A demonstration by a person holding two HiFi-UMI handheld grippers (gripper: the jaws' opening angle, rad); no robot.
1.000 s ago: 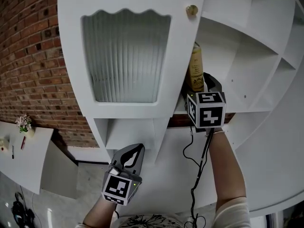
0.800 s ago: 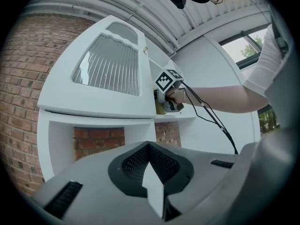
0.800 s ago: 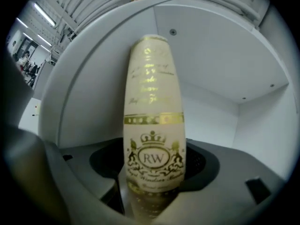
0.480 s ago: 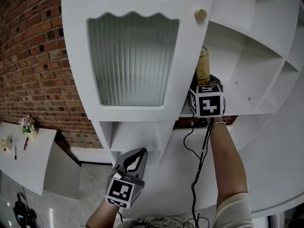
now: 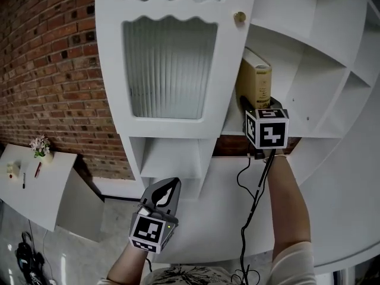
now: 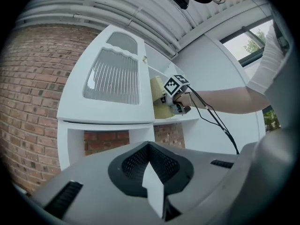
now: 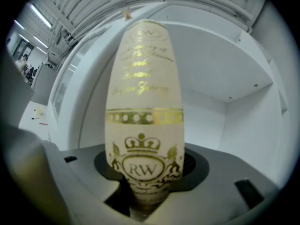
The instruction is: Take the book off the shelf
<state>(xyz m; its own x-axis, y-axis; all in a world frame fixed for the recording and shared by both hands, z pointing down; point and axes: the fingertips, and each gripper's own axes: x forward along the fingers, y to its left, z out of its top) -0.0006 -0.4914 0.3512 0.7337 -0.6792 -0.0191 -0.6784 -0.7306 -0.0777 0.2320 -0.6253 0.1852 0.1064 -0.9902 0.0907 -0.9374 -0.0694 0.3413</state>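
A cream book [image 5: 255, 83] with gold print on its spine stands upright on the white shelf [image 5: 309, 136], just right of the cabinet door. My right gripper [image 5: 254, 110] reaches up to its lower end. In the right gripper view the book's spine [image 7: 143, 102] fills the middle and its foot sits between the jaws of the right gripper [image 7: 146, 197]. The jaws are closing and press on the book. My left gripper [image 5: 164, 196] hangs low in front of the cabinet, shut and empty; its view shows the left gripper [image 6: 152, 175] and the book [image 6: 158, 101] far off.
A white cabinet door [image 5: 169, 70] with ribbed glass and a brass knob [image 5: 239, 17] stands left of the book. Open white shelf compartments [image 5: 332, 52] lie to the right. A brick wall [image 5: 47, 70] and a white table [image 5: 32, 186] are at the left.
The right gripper has closed on the book's lower end, and the book now leans out from behind the door with more of it showing. The left gripper has barely moved.
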